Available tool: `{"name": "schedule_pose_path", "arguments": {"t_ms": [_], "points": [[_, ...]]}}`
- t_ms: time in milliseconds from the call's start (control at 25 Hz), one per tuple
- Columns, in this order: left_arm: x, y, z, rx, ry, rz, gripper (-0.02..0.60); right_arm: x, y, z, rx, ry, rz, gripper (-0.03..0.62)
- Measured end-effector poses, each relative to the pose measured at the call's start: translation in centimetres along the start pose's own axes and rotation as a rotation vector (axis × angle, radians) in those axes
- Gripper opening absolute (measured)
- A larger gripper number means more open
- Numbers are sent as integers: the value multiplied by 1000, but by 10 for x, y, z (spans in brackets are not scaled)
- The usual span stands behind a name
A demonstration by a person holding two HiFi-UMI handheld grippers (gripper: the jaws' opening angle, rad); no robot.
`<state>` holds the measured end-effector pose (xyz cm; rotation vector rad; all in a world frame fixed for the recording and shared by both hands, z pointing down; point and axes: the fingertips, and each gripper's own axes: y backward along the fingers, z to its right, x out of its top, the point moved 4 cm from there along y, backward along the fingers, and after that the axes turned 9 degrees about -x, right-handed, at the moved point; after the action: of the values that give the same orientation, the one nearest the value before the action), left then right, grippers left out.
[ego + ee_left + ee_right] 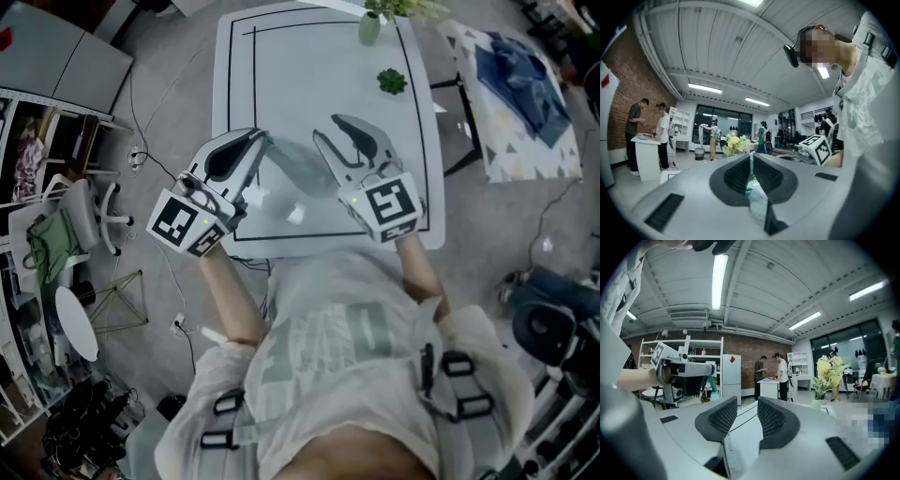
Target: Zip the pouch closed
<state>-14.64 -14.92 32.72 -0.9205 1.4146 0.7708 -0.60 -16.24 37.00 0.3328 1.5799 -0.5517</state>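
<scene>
Left tongs (751,159) tight on pouch (758,204)

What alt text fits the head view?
From above, a person holds a clear pouch over a white table: left gripper shut on its end, right gripper open beside it. A vase and small plant stand at the far end.

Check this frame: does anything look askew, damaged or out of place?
Only the pouch: it hangs slack over the table, pinched at one edge by the left tool, while the right tool stands open, gripping nothing.
</scene>
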Motion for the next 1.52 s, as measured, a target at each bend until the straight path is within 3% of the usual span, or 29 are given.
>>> {"name": "schedule_pose_path", "arguments": {"t_ms": [120, 200, 320, 520, 960, 1520], "points": [[3, 5, -15, 152, -29, 15, 20, 9, 0, -5, 4, 0, 25, 121], [2, 6, -20, 225, -60, -9, 21, 15, 1, -4, -30, -10, 45, 55], [-4, 3, -21, 248, -68, -52, 20, 18, 3, 3, -94, -15, 71, 11], [-15, -1, -23, 308, -90, -78, 20, 15, 8, 18, -175, -65, 82, 8], [-31, -48, -14, 257, -55, -124, 21, 8, 15, 43, -262, -45, 33, 8], [-49, -103, -36, 322, 12, 26, 21, -5, 31, 65, -333, -8, -19, 8]]}}
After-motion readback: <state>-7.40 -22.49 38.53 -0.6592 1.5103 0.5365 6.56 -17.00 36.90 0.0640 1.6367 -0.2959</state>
